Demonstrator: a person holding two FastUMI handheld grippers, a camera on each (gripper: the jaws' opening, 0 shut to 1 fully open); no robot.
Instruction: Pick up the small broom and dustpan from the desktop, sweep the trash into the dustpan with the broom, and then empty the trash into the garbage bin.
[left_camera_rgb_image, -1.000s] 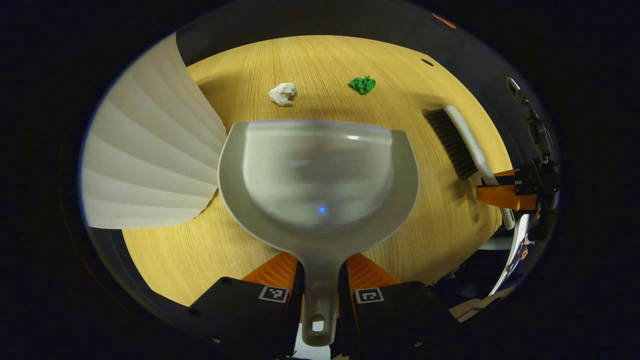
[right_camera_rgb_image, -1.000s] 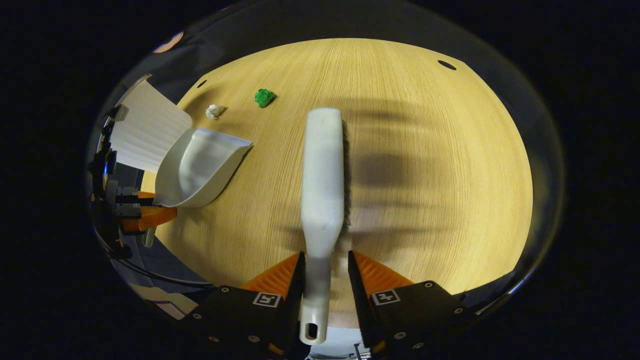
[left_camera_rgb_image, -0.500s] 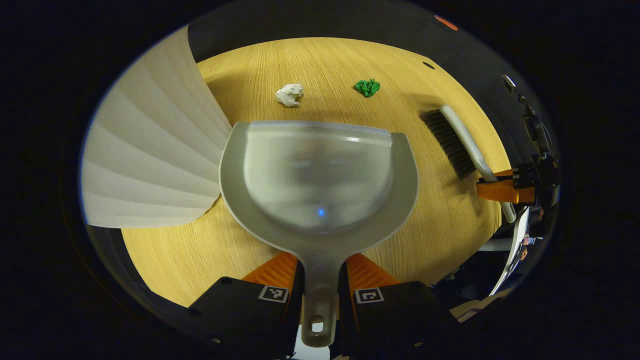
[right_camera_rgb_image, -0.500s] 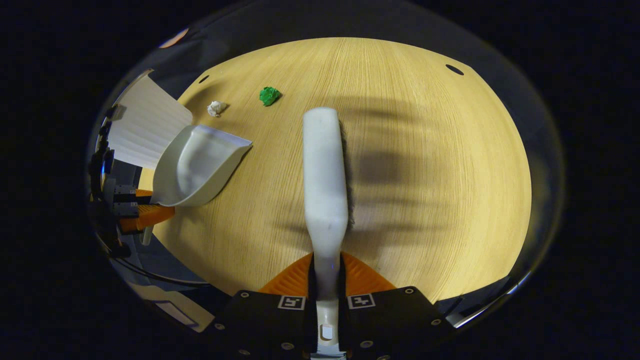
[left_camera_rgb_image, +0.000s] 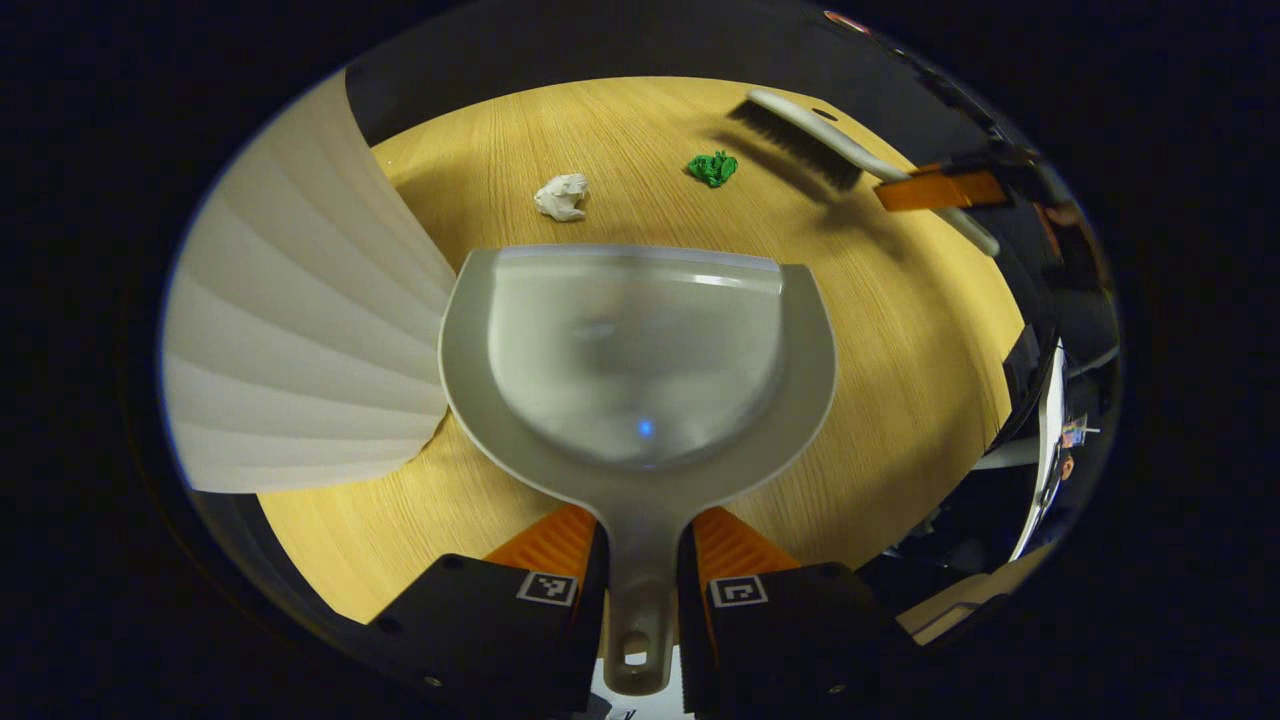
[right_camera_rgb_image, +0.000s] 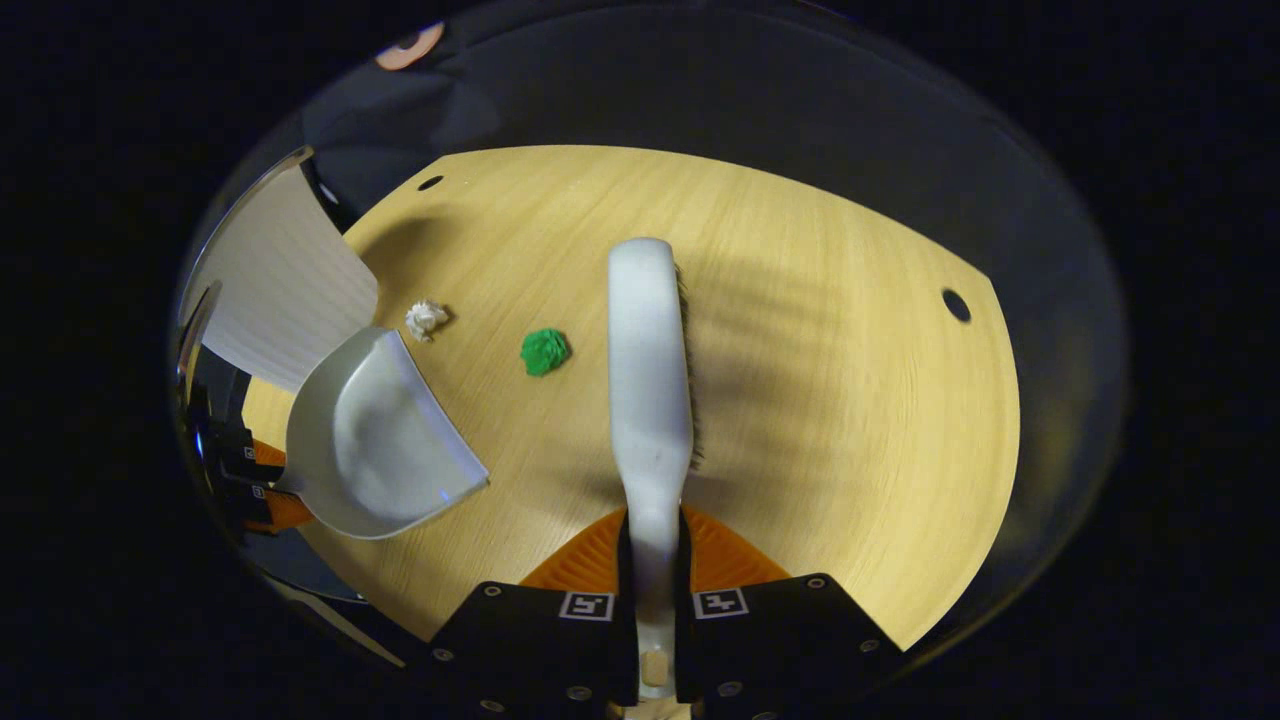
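At the bottom of the left gripper view, the left gripper (left_camera_rgb_image: 640, 580) pinches the dustpan (left_camera_rgb_image: 637, 360) by its narrow handle, both fingers pressed on it, with the scoop filling the centre of the frame above the desktop (left_camera_rgb_image: 900, 330). At the bottom of the right gripper view, the right gripper (right_camera_rgb_image: 653, 575) clamps the slim handle of the small broom (right_camera_rgb_image: 648, 370), whose bristles run along its right edge. Both tools look like light, stiff moulded plastic, likely a bit slick, so the handle neck is the sensible place to hold them. Farther up the left gripper view lie 2 pieces of trash, a white paper wad (left_camera_rgb_image: 561, 196) at upper centre and a green wad (left_camera_rgb_image: 712, 167) to its right; both look featherlight and soft, apt to skitter under a hard stroke. The white ribbed garbage bin (left_camera_rgb_image: 290, 330) stands at the left of the frame.
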